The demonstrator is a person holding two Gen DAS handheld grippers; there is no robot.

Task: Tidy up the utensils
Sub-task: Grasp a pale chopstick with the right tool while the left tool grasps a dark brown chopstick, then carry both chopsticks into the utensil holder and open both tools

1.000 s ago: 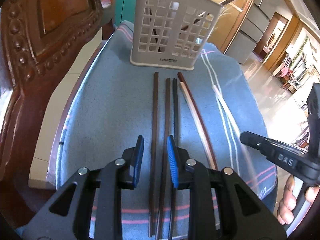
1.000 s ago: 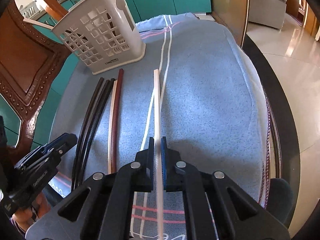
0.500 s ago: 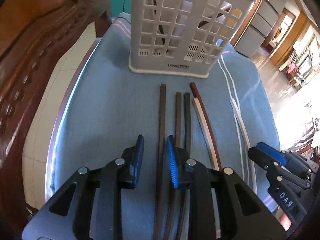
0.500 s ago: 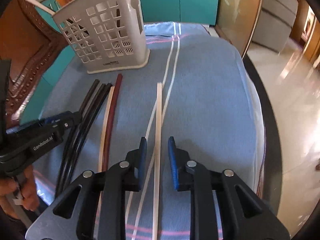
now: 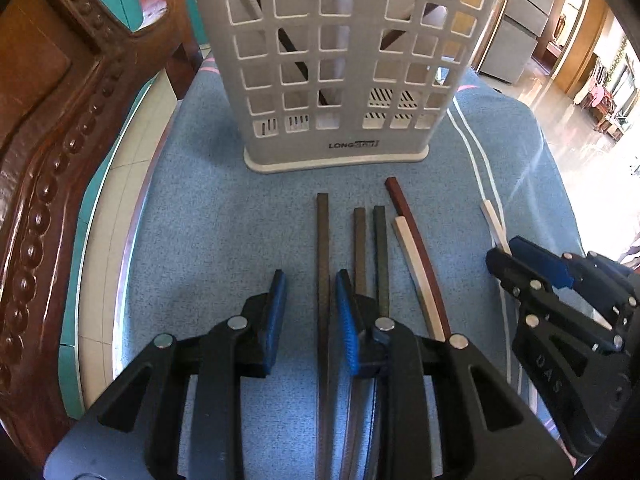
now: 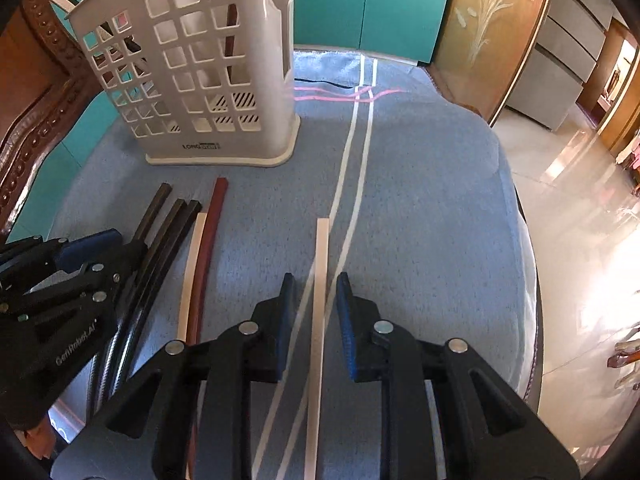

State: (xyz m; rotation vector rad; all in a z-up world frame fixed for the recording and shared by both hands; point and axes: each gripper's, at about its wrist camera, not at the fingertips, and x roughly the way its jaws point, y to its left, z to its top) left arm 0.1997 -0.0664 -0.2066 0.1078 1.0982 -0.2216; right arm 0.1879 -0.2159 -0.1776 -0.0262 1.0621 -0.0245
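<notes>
Chopsticks are lying in front of the holder (image 5: 340, 60), pointing toward it. Left gripper (image 5: 310, 312) is standing open around 1 dark chopstick (image 5: 322, 248), gripping nothing. In the right wrist view, right gripper (image 6: 316, 312) is open around 1 pale chopstick (image 6: 321, 256), lengthwise between its fingers.

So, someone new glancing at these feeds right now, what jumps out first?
Probably the white lattice utensil holder standing at the far end of the blue cloth. Then the chopsticks laid out before it: a dark chopstick between the open left gripper, a pale chopstick between the open right gripper.
</notes>
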